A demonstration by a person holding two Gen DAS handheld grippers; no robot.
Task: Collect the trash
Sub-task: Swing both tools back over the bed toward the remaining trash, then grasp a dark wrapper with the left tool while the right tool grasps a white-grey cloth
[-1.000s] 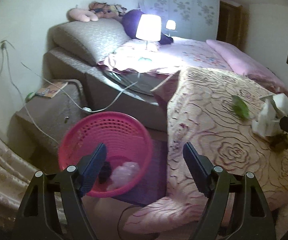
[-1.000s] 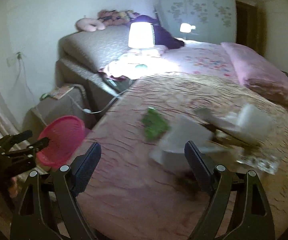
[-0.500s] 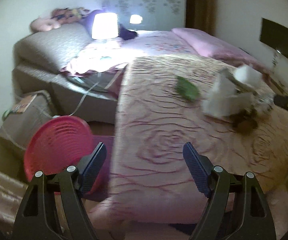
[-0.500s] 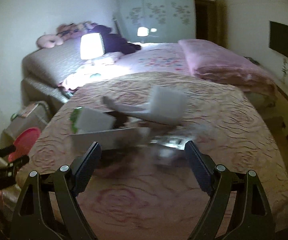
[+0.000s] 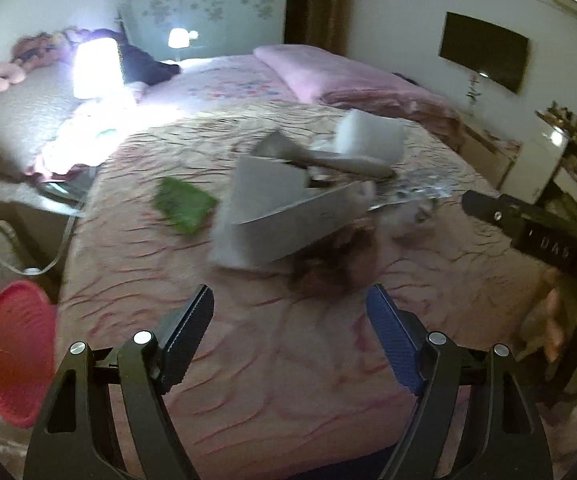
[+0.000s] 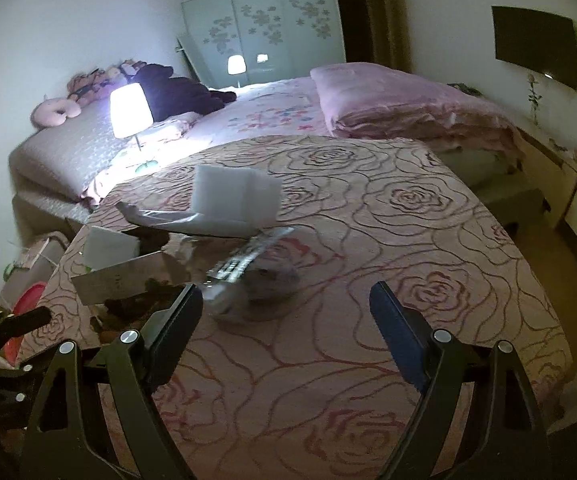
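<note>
**Both tools closing in on the litter pile**

Here's the big rose-patterned bed [image 6: 368,280], and the whole job sits in the middle of its cover. Off its near corner, low on the floor, there's the pink basket [image 5: 16,352], well apart from the mess. That's surely where all this has to end up.

Now the pile itself: a large torn white box [image 5: 280,216], tilted and open, with a second white carton [image 5: 368,136] just behind it and a grey wrapper [image 5: 320,156] lying between the two. A crumpled clear plastic wrapper [image 6: 244,264] sits on the right side of the heap, and something dark and brown [image 5: 332,264] lies beside the box; too blurred to name. A green scrap [image 5: 184,204] lies alone, to the left of the box.

The left tool [image 5: 288,328] hangs above the cover with its jaws spread wide, gripping nothing, pointed at the dark clump and the box. The right tool [image 6: 284,332] is just as wide and just as empty, with the clear plastic straight ahead of it.

How to do this well, I'd say: take one piece per tool. Come down on a firm edge of the box, not its floppy flap. For the plastic, pinch a bunched fold so it doesn't slip out. Keep the fingers off the bedspread, or the cloth comes up too.
</note>
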